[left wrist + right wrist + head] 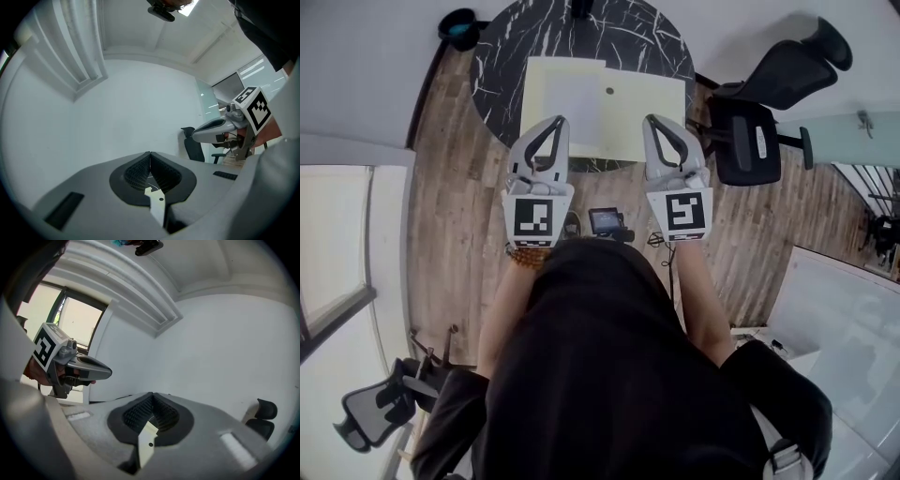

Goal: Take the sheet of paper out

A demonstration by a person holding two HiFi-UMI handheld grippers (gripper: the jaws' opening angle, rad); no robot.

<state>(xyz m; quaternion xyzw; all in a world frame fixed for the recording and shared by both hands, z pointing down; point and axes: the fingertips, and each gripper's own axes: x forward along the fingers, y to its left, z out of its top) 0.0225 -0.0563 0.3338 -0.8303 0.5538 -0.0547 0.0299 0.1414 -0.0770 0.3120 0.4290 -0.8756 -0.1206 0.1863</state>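
Observation:
From the head view I look down on a pale yellow folder [649, 105] lying on a round black marble table [502, 56]. A white sheet of paper [574, 101] rests on the folder's left half, and a small dark dot marks the folder near its middle. My left gripper [560, 122] hangs above the folder's left part, shut and holding nothing. My right gripper [651, 120] hovers over the right part, also shut and empty. In the left gripper view the left gripper's [150, 153] pads meet at the tip; in the right gripper view the right gripper [152, 394] looks the same.
A black office chair [759, 131] stands right of the table, another chair [375, 408] at lower left. A teal object [459, 26] sits beyond the table's left rim. A small screen device [607, 221] lies on the wood floor near the person's feet.

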